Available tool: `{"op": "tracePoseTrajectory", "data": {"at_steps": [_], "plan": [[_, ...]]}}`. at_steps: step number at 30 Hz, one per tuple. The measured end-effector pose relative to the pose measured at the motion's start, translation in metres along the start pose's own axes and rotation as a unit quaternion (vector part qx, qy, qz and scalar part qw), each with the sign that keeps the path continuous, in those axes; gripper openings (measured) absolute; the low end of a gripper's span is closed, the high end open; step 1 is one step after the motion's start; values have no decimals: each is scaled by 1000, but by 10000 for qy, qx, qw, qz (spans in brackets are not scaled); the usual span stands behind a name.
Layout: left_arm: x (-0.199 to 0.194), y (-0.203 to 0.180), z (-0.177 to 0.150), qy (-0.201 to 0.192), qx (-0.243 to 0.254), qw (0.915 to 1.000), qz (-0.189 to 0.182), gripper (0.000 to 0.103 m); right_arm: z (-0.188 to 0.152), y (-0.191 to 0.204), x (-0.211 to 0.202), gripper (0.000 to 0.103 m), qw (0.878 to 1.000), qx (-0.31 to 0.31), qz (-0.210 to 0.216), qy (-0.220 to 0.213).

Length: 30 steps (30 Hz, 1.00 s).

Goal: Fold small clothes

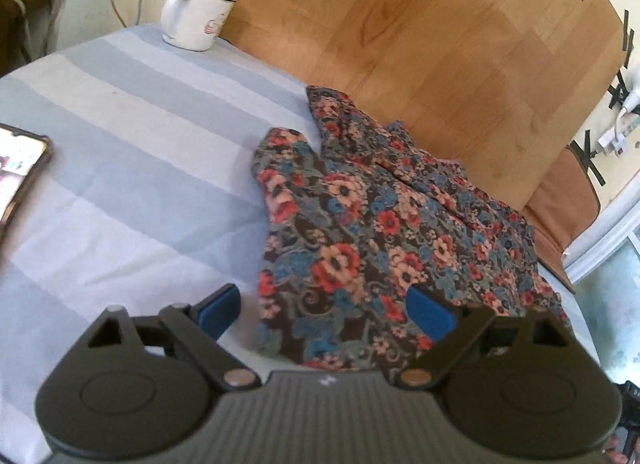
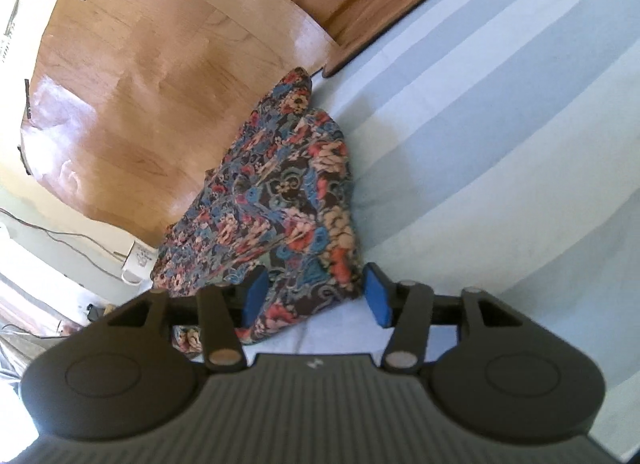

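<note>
The floral garment (image 1: 372,224) lies bunched on the striped bed sheet (image 1: 140,152), up against the wooden headboard (image 1: 420,44). The left claw (image 1: 326,310) gapes wide above its near edge, gripping nothing. The right claw (image 2: 316,300) stands partly open, straddling a fold, pads not pinching it.

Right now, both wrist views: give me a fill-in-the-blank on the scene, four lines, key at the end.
1. The floral garment lies on a ____-striped sheet.
2. The left gripper has its jaws ____, with nothing pinched between the pads.
3. At the sheet's far corner stands a white ____ with a utensil in it.
4. A ____ with a lit screen lies at the left edge of the left wrist view.

Missing words: blue; open; mug; phone
</note>
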State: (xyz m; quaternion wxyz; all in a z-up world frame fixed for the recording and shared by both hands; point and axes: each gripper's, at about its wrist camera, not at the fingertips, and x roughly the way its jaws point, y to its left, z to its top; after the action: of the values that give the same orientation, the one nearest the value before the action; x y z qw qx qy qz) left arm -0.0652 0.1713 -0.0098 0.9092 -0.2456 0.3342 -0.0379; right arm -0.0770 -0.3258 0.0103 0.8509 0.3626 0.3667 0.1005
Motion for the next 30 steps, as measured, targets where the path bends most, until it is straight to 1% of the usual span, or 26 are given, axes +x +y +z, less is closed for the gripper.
{"op": "tracePoseTrajectory", "data": {"at_steps": [2, 4, 8, 11, 13, 15, 17, 19, 21, 23, 24, 25, 26, 27, 29, 30], "plan": [[2, -7, -2, -56, 131, 9999, 96, 92, -1, 1, 1, 61, 9999, 88, 65, 41], [4, -12, -3, -74, 242, 9995, 174, 91, 0, 2, 0, 60, 9999, 73, 32, 74], [1, -10, -4, -66, 239, 9995, 183, 87, 2, -2, -4, 60, 9997, 181, 26, 147], [-1, -6, -1, -40, 233, 9997, 109, 87, 4, -1, -8, 61, 9999, 73, -74, 26], [1, -5, 5, -57, 261, 9994, 225, 90, 9, 0, -6, 61, 9996, -46, -265, -107], [3, -5, 16, -120, 293, 9991, 290, 91, 17, 8, 0, 61, 9975, -443, -489, -241], [6, -4, 28, -163, 299, 9990, 292, 91, 27, 18, 12, 61, 9926, -934, -723, -292], [11, -3, 38, -144, 251, 9990, 340, 91, 35, 28, 25, 61, 9896, -1207, -737, -247], [15, -5, 39, -101, 274, 9986, 441, 92, 38, 36, 32, 61, 9870, -1375, -793, -240], [18, -7, 33, 41, 417, 9982, 438, 93, 34, 42, 32, 62, 9855, -1564, -632, -171], [18, -6, 29, 112, 473, 9978, 440, 93, 31, 44, 29, 62, 9839, -1682, -564, -219], [18, -5, 25, 162, 555, 9973, 453, 93, 27, 46, 24, 62, 9804, -1856, -554, -370], [17, -6, 21, 142, 694, 9963, 487, 94, 21, 52, 18, 64, 9742, -2115, -595, -514], [16, -8, 19, 138, 844, 9947, 574, 94, 18, 56, 15, 64, 9689, -2342, -585, -536], [11, -11, 22, 86, 1030, 9919, 735, 94, 14, 65, 11, 64, 9619, -2657, -468, -440], [8, -12, 25, 32, 1068, 9915, 737, 94, 15, 69, 12, 64, 9600, -2742, -424, -372]]}}
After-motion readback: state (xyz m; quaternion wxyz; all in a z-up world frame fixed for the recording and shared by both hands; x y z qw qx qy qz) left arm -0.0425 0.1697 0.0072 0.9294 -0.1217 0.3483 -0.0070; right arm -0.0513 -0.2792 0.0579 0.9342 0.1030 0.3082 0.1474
